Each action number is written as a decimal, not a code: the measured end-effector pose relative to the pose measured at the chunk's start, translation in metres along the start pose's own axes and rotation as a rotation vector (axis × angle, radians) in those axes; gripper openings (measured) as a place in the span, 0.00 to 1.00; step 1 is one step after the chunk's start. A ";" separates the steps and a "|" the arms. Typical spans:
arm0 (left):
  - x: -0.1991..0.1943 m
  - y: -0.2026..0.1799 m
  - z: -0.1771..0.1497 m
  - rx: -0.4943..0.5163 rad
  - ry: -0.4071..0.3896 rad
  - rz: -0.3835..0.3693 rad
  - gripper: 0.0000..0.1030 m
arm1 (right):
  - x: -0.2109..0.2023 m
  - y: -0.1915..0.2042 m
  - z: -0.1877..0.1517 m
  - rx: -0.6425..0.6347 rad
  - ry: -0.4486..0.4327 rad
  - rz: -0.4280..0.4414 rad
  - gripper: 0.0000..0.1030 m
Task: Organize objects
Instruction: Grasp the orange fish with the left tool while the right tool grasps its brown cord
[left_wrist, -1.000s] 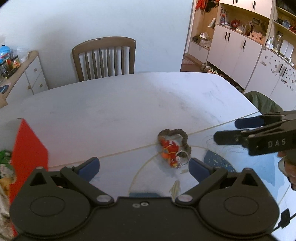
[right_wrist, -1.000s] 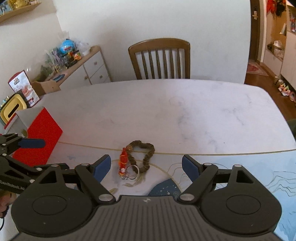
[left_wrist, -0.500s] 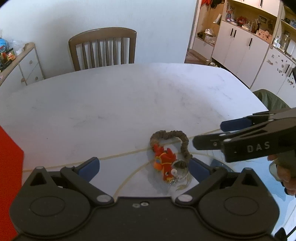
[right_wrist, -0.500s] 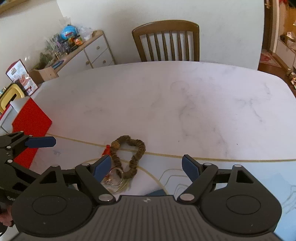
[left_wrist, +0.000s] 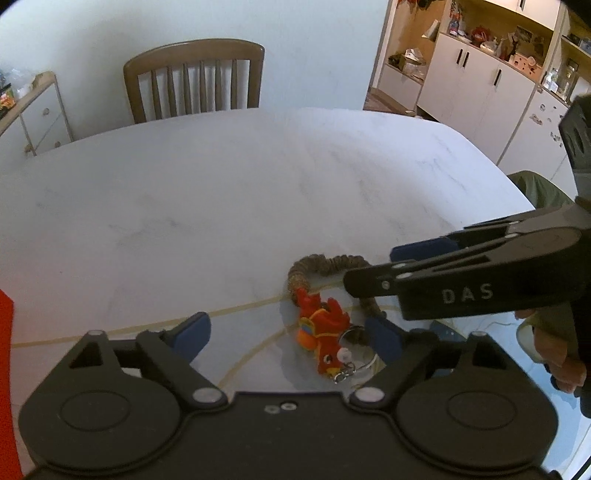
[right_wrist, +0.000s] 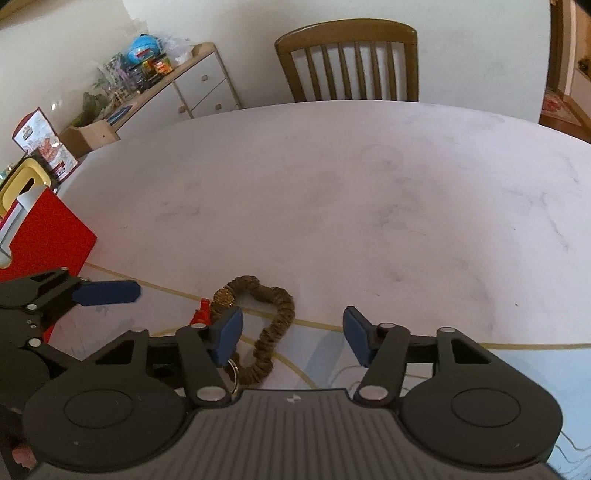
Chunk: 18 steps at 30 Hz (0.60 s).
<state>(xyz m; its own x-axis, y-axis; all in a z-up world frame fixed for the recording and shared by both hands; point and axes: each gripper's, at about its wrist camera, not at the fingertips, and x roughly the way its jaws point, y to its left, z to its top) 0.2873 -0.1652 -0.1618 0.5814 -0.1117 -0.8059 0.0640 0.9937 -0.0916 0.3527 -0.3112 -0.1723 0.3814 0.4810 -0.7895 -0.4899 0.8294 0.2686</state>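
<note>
A keychain lies on the white table (left_wrist: 221, 192): a red-orange toy figure (left_wrist: 321, 332), a metal ring (left_wrist: 364, 360) and a brown braided loop (left_wrist: 328, 264). My left gripper (left_wrist: 291, 334) is open, low over the table, with the toy between its blue fingertips. My right gripper (right_wrist: 293, 338) is open, and the braided loop (right_wrist: 273, 325) lies between its fingers. The right gripper reaches in from the right in the left wrist view (left_wrist: 402, 266), just above the loop. The left gripper's fingers (right_wrist: 107, 291) show at the left of the right wrist view.
A red box (right_wrist: 40, 240) stands at the table's left edge. A wooden chair (left_wrist: 192, 77) is at the far side. A sideboard with clutter (right_wrist: 162, 81) stands far left, white cabinets (left_wrist: 480, 85) far right. A blue-patterned mat (right_wrist: 535, 376) covers the near right of the table.
Both grippers have moved in and down over the keychain. The right gripper now straddles the braided loop, the left one the toy. Both stay open.
</note>
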 end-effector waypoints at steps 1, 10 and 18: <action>0.002 0.000 0.000 0.000 0.004 -0.006 0.80 | 0.003 0.001 0.000 -0.004 0.004 -0.001 0.53; 0.006 -0.002 -0.001 0.010 0.014 -0.058 0.50 | 0.010 0.009 0.000 -0.036 0.000 -0.024 0.31; 0.005 -0.004 0.001 0.010 0.018 -0.096 0.30 | 0.012 0.017 -0.005 -0.049 0.003 -0.047 0.15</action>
<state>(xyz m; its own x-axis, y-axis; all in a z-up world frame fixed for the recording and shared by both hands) 0.2912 -0.1695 -0.1649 0.5574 -0.2059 -0.8043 0.1264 0.9785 -0.1629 0.3452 -0.2922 -0.1795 0.4030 0.4409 -0.8020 -0.5093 0.8361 0.2037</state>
